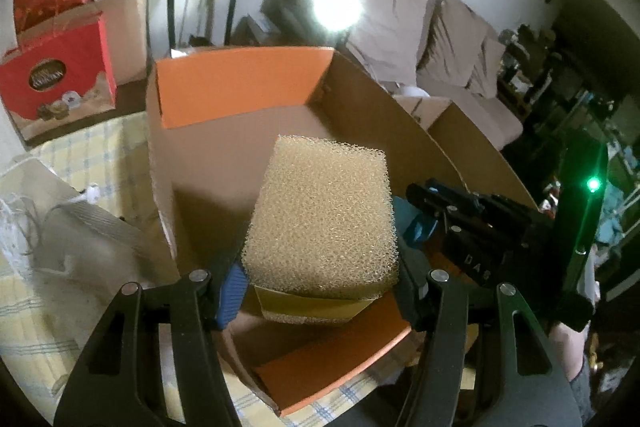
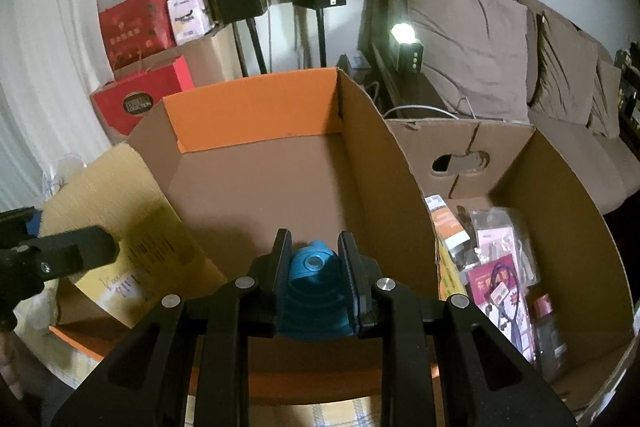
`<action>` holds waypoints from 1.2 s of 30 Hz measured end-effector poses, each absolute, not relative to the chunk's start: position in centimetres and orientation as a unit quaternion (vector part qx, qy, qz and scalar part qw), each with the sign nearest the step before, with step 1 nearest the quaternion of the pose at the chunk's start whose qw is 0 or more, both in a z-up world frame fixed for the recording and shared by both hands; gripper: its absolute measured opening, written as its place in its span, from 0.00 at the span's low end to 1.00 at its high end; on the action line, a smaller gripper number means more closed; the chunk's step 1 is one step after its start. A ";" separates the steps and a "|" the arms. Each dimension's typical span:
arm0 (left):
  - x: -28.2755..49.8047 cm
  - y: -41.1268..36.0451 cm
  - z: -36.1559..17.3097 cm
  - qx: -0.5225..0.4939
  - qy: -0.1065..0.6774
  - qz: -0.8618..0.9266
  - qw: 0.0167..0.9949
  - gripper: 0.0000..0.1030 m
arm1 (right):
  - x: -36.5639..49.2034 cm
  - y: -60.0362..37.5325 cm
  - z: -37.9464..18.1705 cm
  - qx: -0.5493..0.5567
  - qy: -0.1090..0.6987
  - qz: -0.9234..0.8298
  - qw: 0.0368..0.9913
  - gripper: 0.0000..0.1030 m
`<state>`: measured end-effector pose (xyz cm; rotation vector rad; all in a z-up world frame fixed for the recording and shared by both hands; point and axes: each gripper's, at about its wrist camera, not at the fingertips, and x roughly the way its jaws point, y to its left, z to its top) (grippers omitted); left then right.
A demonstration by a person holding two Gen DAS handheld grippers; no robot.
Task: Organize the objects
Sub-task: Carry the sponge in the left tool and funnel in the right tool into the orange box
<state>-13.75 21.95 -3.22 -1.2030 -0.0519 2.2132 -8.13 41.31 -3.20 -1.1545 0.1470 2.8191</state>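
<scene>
A table under a yellow checked cloth is carrying an orange-flapped cardboard box and a red gift bag. A pale bag, possibly fabric, is lying beside the box.

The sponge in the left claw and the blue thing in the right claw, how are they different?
The sponge is tan, coarse and porous; the blue item is smooth, ribbed plastic. The sponge is a wide block with a yellow card band, spreading the left claw far apart; the blue item is narrow, so the right claw stands nearly closed. Both are gripped over the orange-lined cardboard box.
</scene>
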 end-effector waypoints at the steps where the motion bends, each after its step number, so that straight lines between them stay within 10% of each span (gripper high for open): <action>1: -13.9 22.0 -3.4 -0.459 -0.019 0.833 0.308 0.56 | -8.1 41.4 -3.3 -0.379 0.049 0.923 0.046 0.23; 11: -16.1 22.2 -4.0 -0.484 -0.014 0.814 0.320 0.57 | -8.1 41.8 -4.4 -0.387 0.045 0.920 0.048 0.23; 28: -18.3 20.5 -2.8 -0.437 0.038 0.875 0.207 0.86 | -8.1 41.4 -3.3 -0.383 0.045 0.922 0.034 0.19; 36: -18.1 21.4 -2.4 -0.437 0.034 0.865 0.243 0.37 | -7.8 40.3 -1.7 -0.367 0.066 0.928 0.013 0.24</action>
